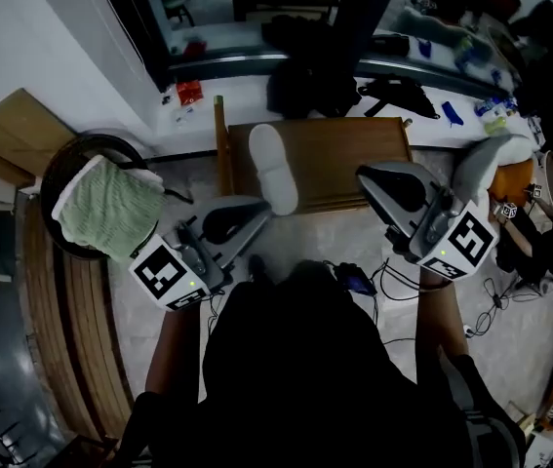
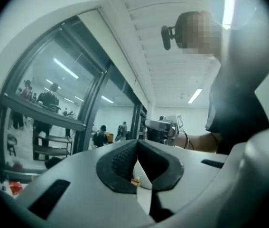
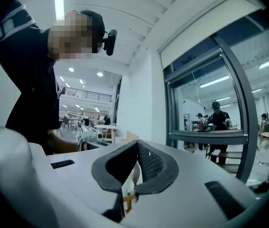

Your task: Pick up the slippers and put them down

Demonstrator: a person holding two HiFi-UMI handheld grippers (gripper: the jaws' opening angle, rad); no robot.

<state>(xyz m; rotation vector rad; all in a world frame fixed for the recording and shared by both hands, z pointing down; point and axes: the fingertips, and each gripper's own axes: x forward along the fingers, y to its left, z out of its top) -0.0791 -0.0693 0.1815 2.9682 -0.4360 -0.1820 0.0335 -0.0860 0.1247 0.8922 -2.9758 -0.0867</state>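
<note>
Your dark top fills the bottom of the head view, with a bare forearm running out on each side to the grippers. The left gripper has its jaws together. In the left gripper view its dark ribbed pads meet at the tips, with nothing clamped between them. The right gripper is the same. In the right gripper view its pads are pressed closed and it is empty.

The white slipper lies on the small wooden table ahead of you, between the two grippers and touching neither. A pale grey shape stands just beyond the right gripper. It may be the second slipper, but you cannot be sure from here.

The floor is pale stone, with cables trailing on it by your right arm. To your left, a green cloth lies over a dark round tub. A dark-framed window and a cluttered ledge run across the far side.

You hold both grippers low at your sides, tilted upward and turned partly toward each other. Each gripper view looks up at the white ceiling and catches the other gripper.
</note>
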